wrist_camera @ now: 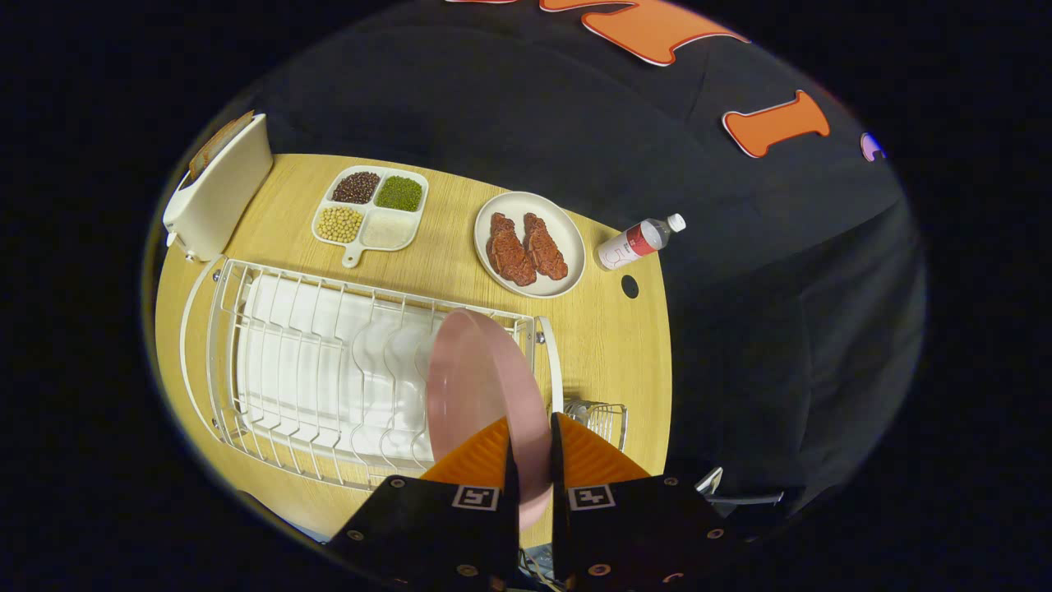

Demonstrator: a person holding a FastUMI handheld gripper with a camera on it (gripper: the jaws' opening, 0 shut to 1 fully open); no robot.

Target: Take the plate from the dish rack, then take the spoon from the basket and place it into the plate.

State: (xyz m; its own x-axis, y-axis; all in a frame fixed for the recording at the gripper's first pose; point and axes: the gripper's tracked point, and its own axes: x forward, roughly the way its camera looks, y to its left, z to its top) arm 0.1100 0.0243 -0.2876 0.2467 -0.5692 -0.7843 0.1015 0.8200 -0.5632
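- Plate [485,386], pink, stands on edge between the fingers, its rim pinched from both sides by the gripper [530,448]; it reaches up and ahead from the jaws.
- It sits over the right end of the rack [329,378]; whether it touches the wires I cannot tell.
- Rack holds no other dishes that I can see, just its white drip tray.
- Basket [598,418], a small wire one, hangs at the rack's right end, just beside the right finger; the spoon inside is not clear to see.
- Beyond the rack on the table [625,345]: a divided tray [371,212] of beans and grains, a dish [530,244] with two pieces of meat, a bottle [639,242] lying down, and a white box [218,185].
- Judgement: the plate needs a flat spot before the spoon.
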